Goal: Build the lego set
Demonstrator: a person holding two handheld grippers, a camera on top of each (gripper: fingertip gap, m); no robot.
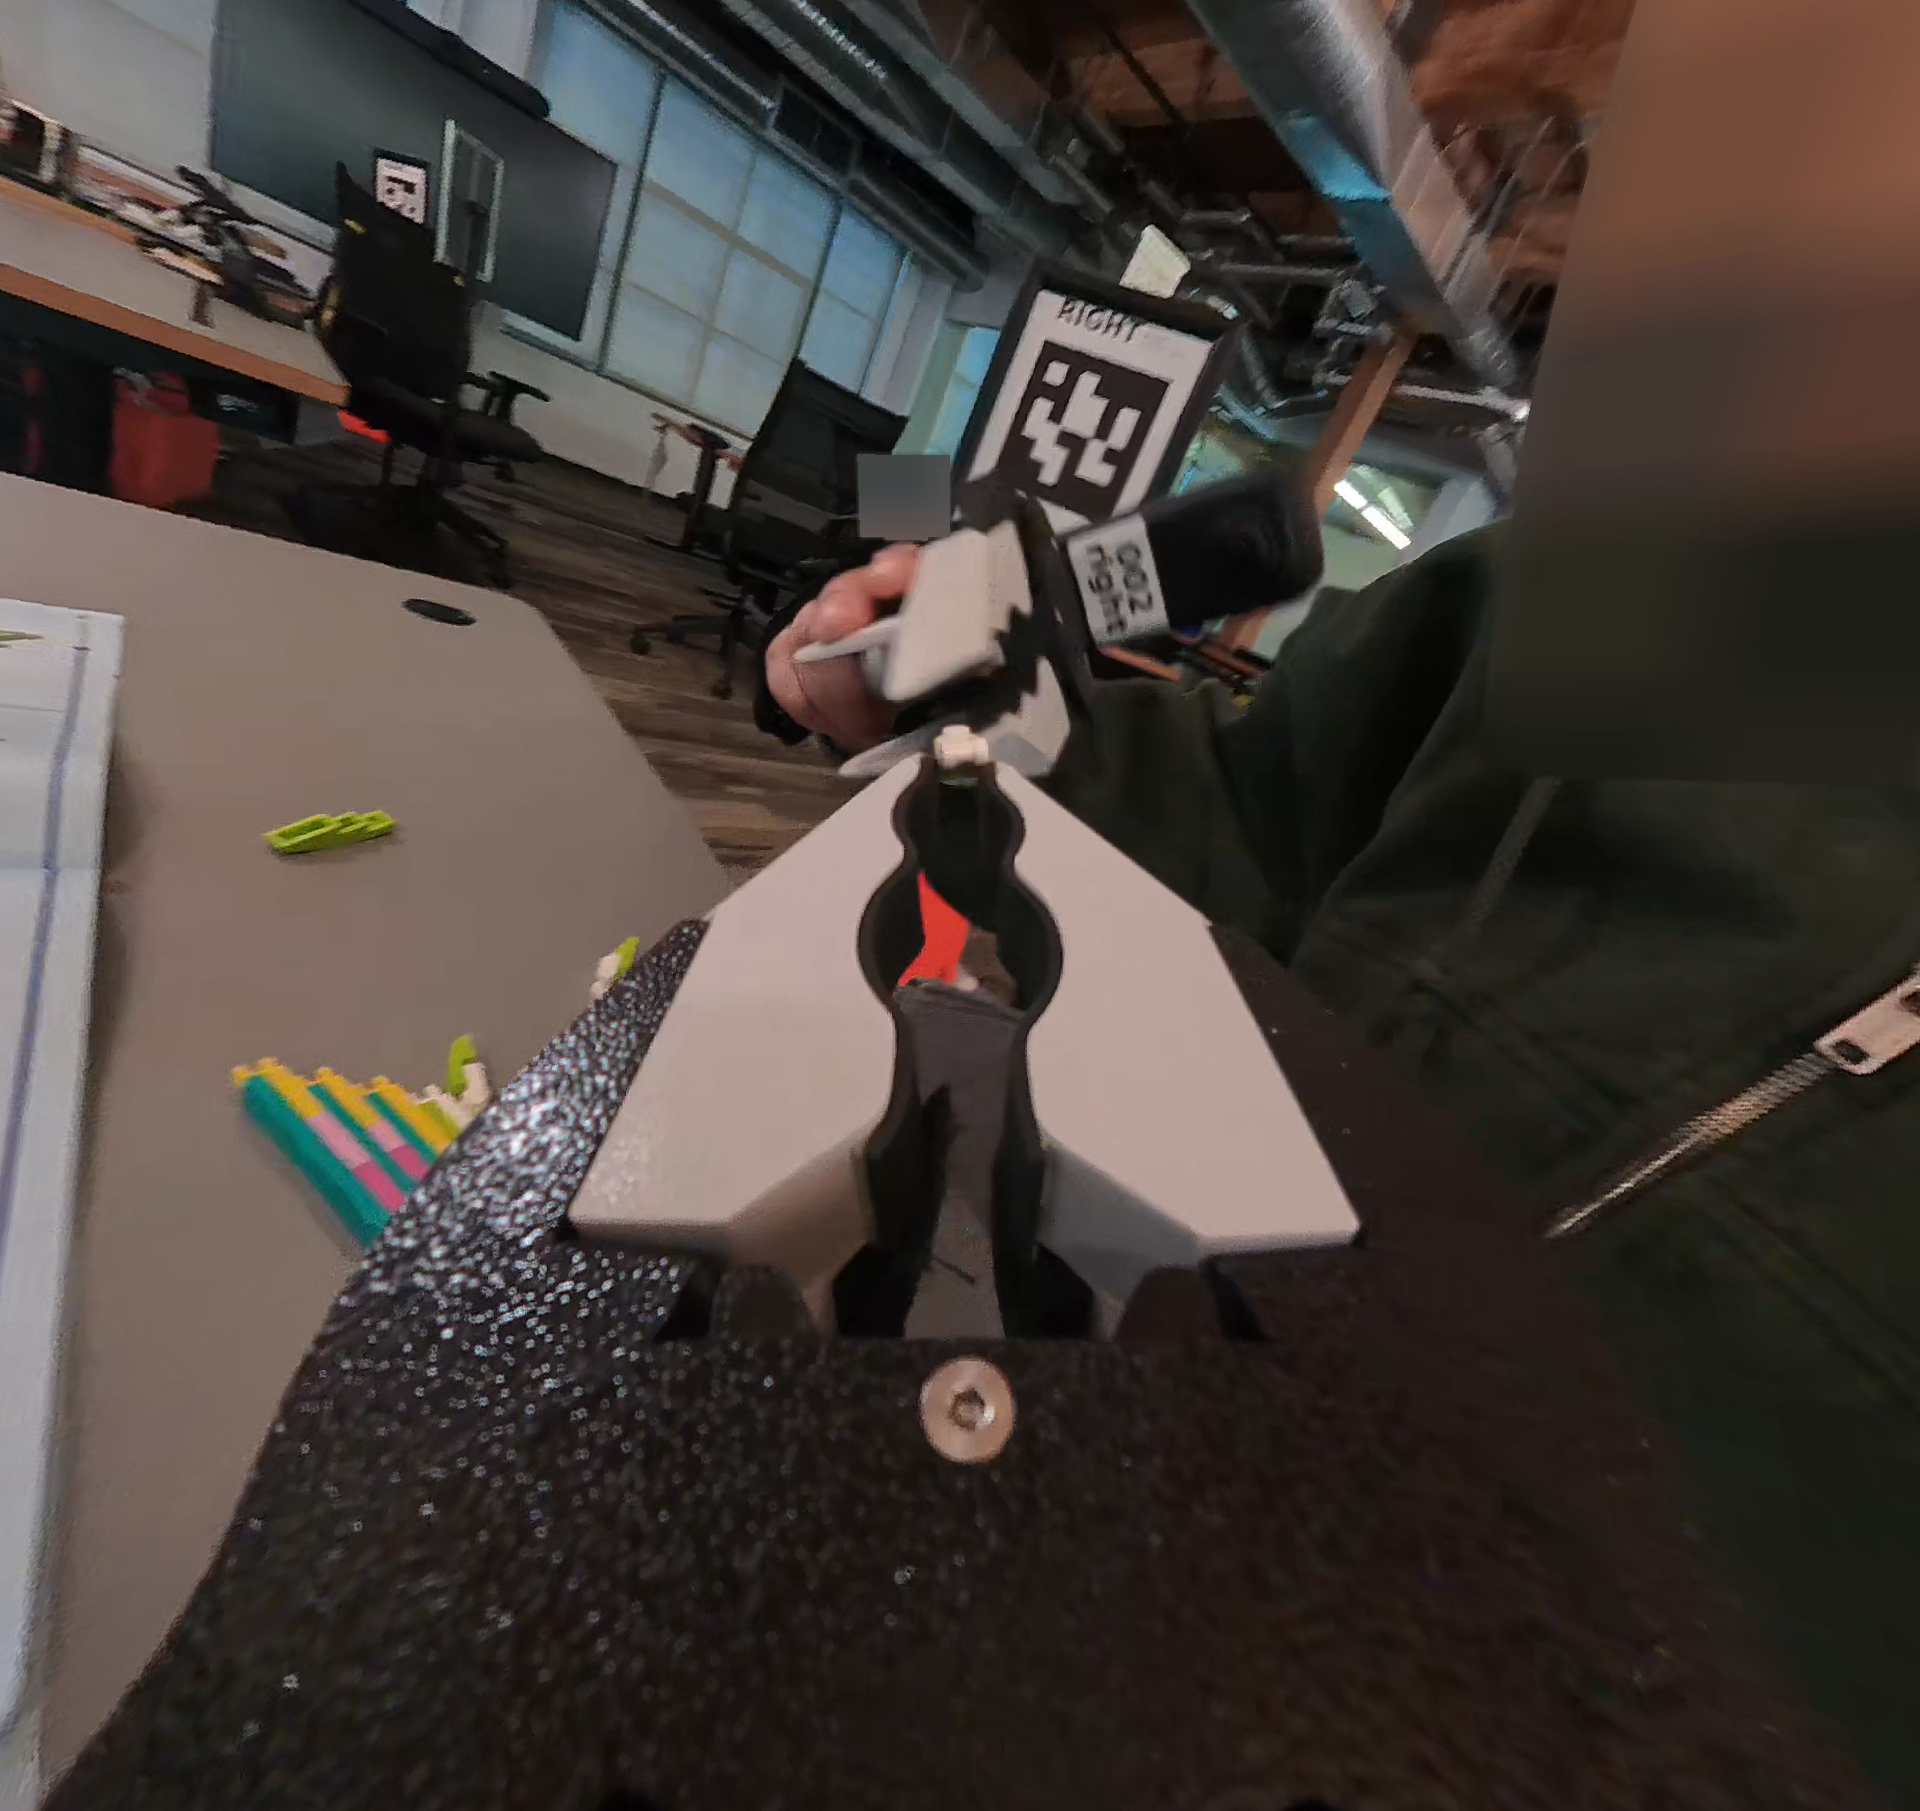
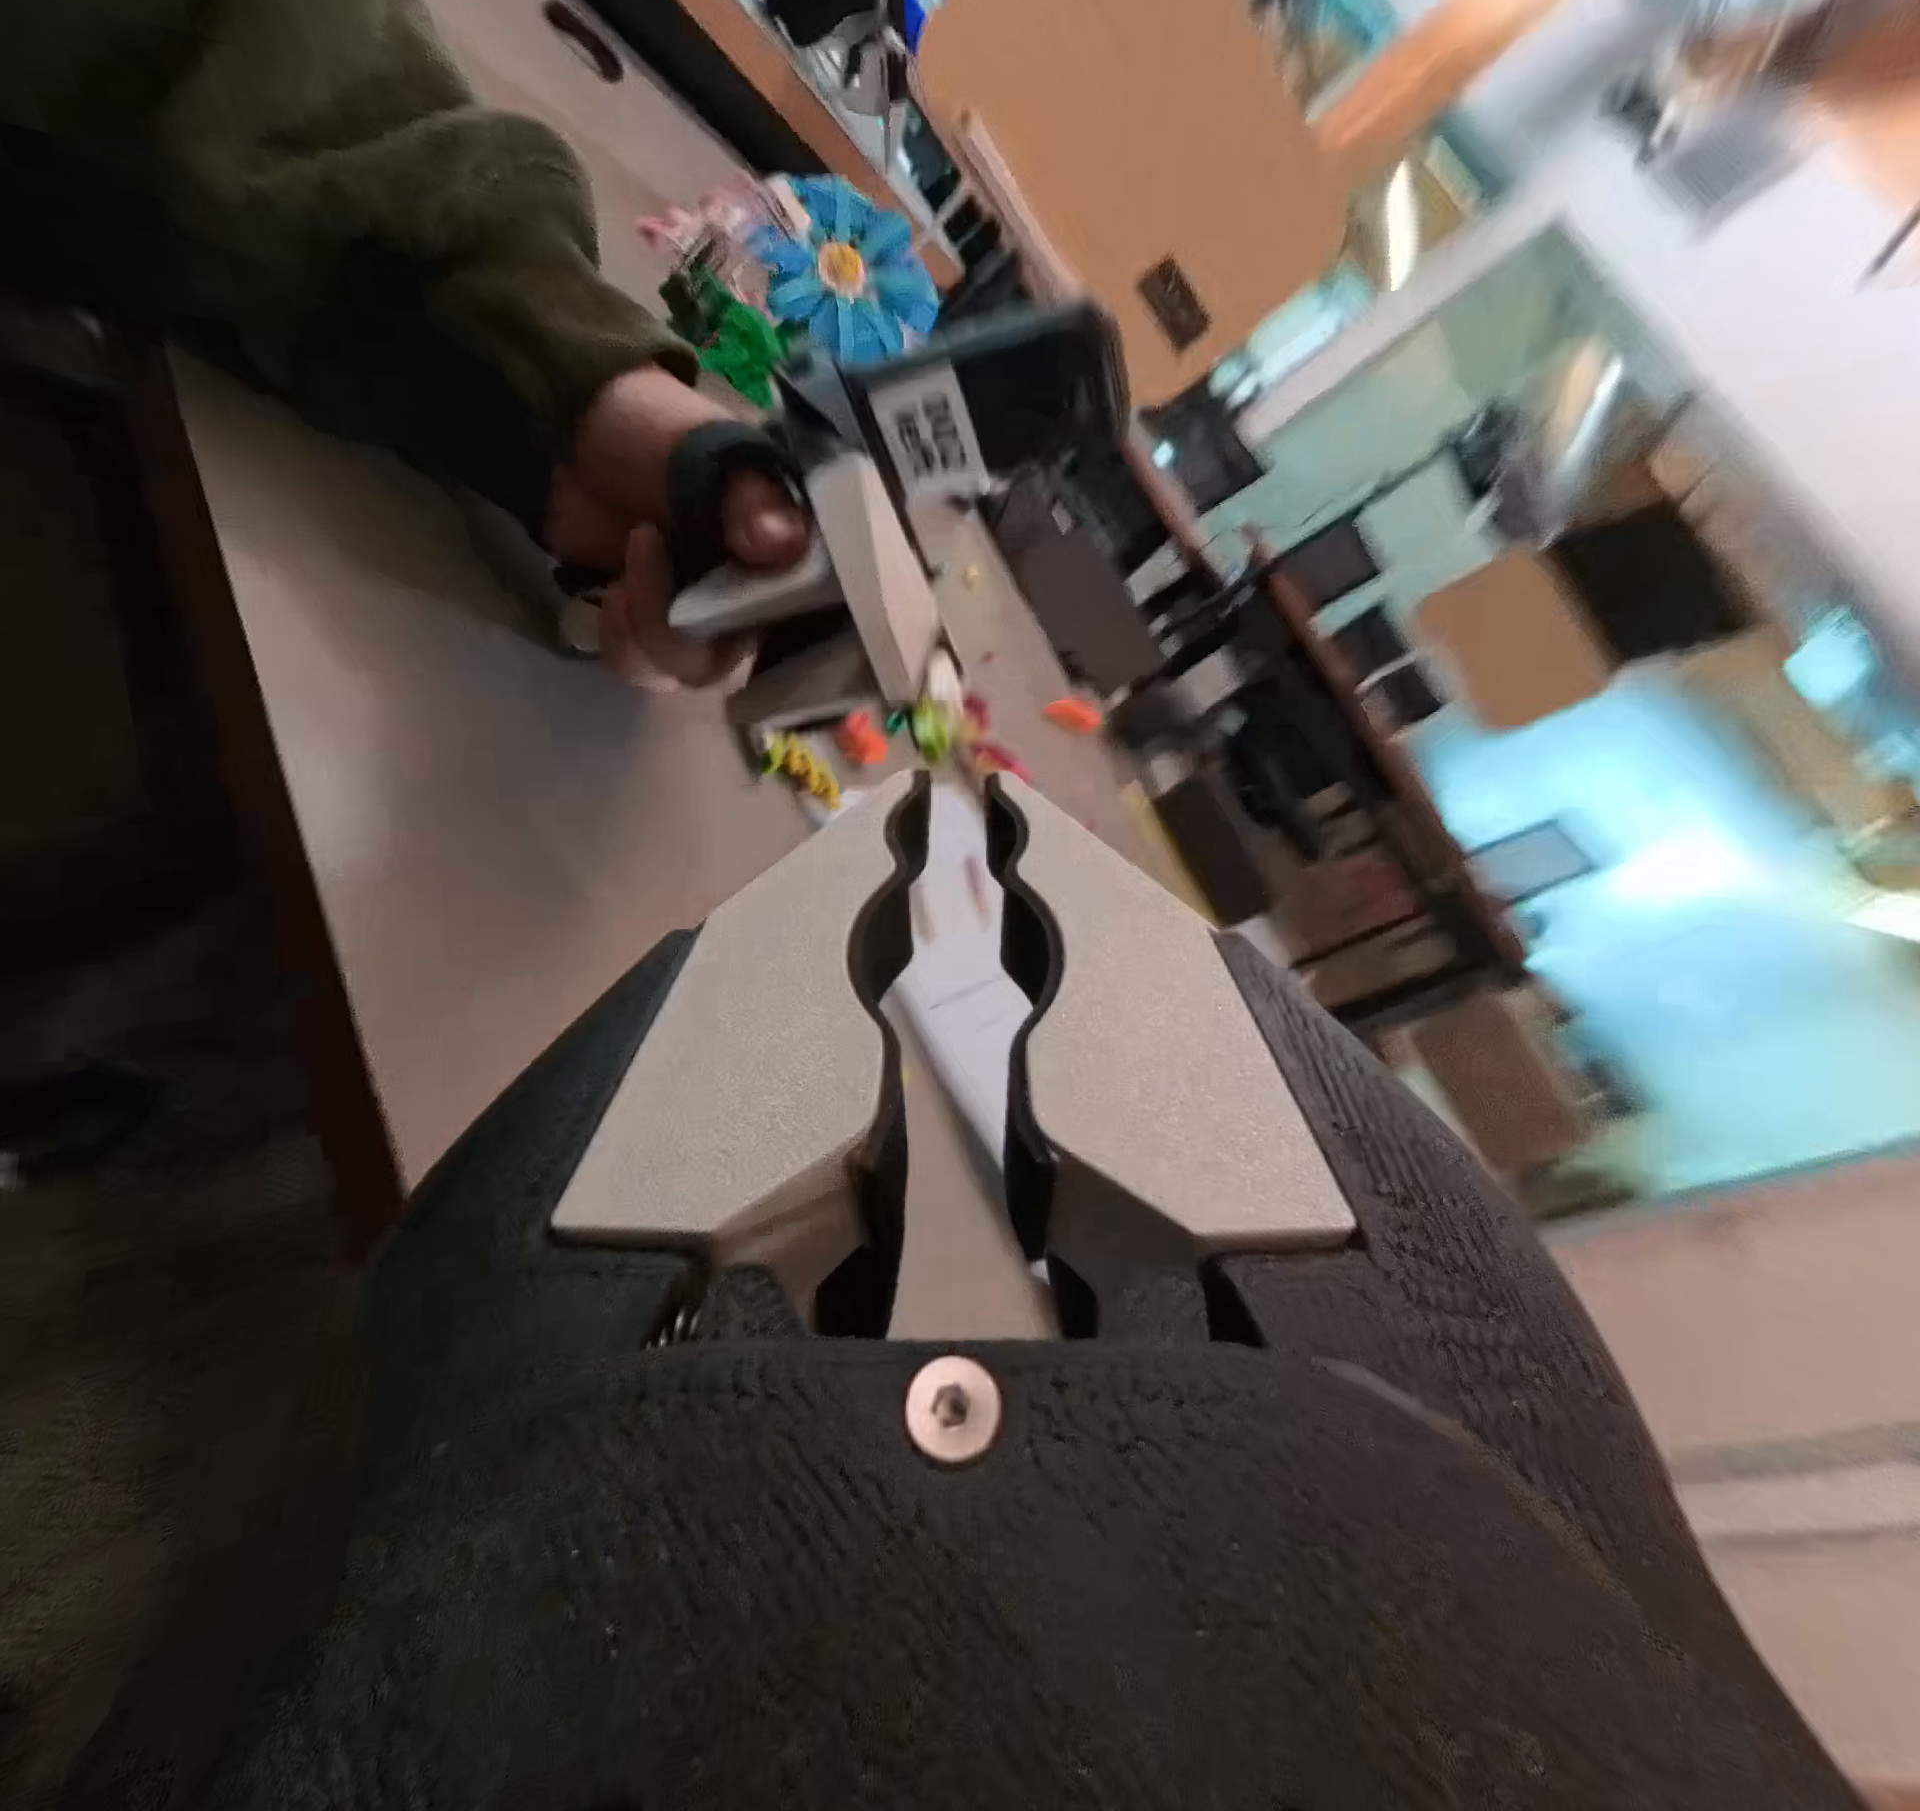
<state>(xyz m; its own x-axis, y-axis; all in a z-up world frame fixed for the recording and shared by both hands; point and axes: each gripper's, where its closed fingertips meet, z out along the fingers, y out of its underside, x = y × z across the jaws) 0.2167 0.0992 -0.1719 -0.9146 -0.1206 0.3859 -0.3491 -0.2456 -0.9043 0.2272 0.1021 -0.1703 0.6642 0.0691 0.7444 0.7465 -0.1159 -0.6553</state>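
My left gripper (image 1: 957, 782) is shut on a small white and green lego piece (image 1: 958, 751), held in the air above the table. My right gripper (image 1: 961, 722) meets it tip to tip from above. In the right wrist view my right gripper (image 2: 956, 787) has a narrow gap between its fingers and nothing in it. The green and white piece (image 2: 932, 720) sits just past its tips, held by the left gripper (image 2: 914, 665). Whether the right fingers touch the piece is not clear; the view is blurred.
On the grey table (image 1: 395, 722) lie a lime green piece (image 1: 330, 831), a teal, pink and yellow striped assembly (image 1: 332, 1138) and a white booklet (image 1: 42, 826). A blue lego flower (image 2: 847, 270) and loose orange (image 2: 1070, 714) and yellow (image 2: 800, 769) pieces lie farther off. The person's dark sleeve (image 1: 1455, 826) is close on the right.
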